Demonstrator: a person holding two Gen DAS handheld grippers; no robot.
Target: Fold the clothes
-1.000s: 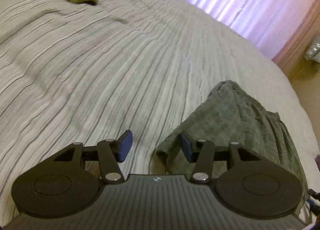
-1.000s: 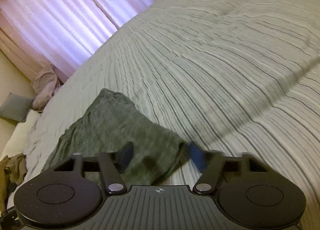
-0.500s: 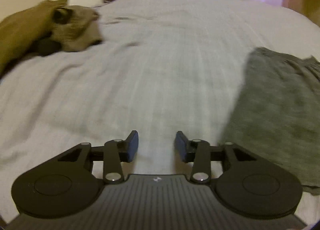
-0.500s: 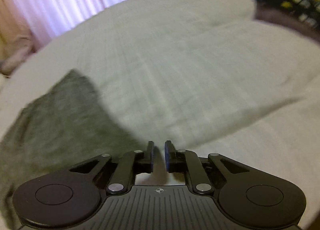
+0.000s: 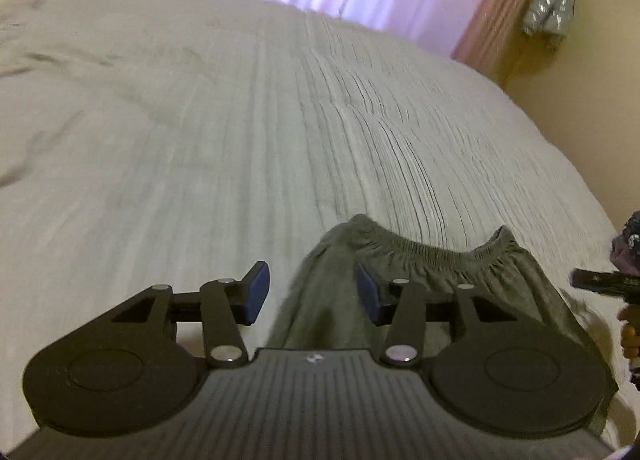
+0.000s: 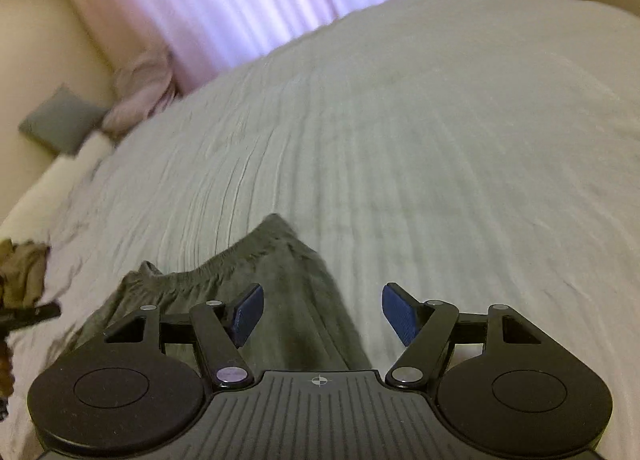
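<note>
The left handheld gripper (image 5: 308, 294), a matte black plastic tool, has a grey-black ribbed centre plate with a small pale emblem at its front edge, flanked by two rounded black housings, each pressed with a shallow circular recess. Angled black link arms run forward from silver round-headed screws, with a second, smaller screw further along each arm, and triangular cut-outs sit beside them. Its fingers (image 5: 256, 292) carry flat dark-blue textured pads. The right handheld gripper (image 6: 320, 314) is the same black build, its plate marked with a small crosshair symbol, and its fingers (image 6: 400, 316) wear the same blue pads.
</note>
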